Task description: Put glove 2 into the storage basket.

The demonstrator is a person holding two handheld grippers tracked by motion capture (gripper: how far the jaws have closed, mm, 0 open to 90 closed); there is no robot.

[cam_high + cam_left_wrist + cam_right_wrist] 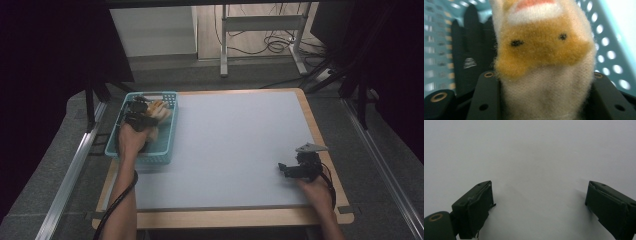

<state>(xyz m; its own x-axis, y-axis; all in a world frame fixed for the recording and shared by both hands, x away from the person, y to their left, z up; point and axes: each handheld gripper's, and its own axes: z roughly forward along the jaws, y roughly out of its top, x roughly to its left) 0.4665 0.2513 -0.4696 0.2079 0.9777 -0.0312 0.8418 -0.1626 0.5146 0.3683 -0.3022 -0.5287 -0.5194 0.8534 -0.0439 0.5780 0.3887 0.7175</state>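
We judge the fuzzy sock (544,62) soft, light; left gripper (544,100) pinches its cuff over the basket (167,145). Right gripper (539,205) spread, empty.

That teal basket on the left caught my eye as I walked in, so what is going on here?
A person works at a table with a gripper in each hand. The left gripper is over the teal basket with a cream and orange sock between its jaws; a black glove lies in the basket beside it. The right gripper rests open and empty near the table's right edge.
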